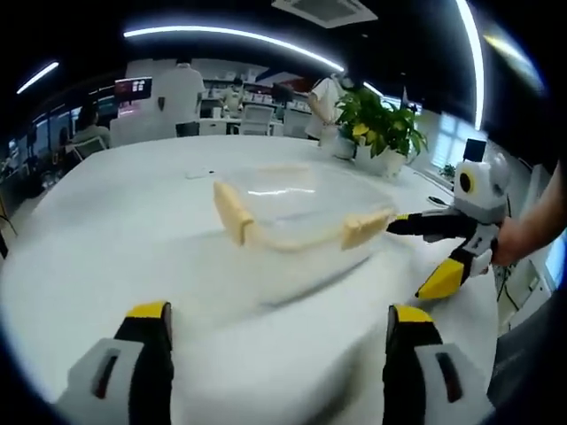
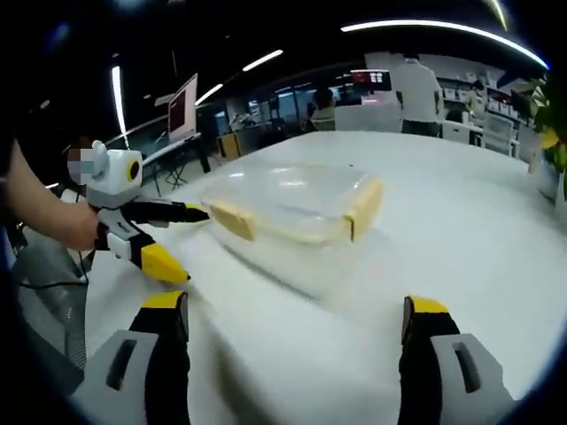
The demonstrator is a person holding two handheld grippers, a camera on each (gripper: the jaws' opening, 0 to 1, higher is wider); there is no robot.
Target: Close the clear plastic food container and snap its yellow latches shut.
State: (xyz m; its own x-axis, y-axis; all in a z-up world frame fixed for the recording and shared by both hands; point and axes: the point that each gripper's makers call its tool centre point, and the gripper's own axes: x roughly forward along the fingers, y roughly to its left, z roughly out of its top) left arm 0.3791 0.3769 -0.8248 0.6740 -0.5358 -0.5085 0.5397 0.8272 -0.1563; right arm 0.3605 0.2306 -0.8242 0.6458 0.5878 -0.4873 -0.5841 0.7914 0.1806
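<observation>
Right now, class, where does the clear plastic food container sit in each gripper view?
Left gripper view: container sits mid-picture, the right gripper reaching it from the right.
Right gripper view: container sits just above the middle, the left gripper reaching it from the left.
Shared landmark: the white table under it.

A clear, colourless food container (image 1: 297,226) with pale yellow latches (image 1: 232,212) is seen on a plain white table (image 1: 106,230). The left gripper (image 1: 279,323) is finished in grey-white with black jaws capped in bright yellow, and the same grey-white, black and yellow scheme is worn by the right gripper (image 2: 297,314). A plant (image 1: 381,119) with green leaves, a few of them yellowed, is held in a white pot (image 1: 376,161).
</observation>
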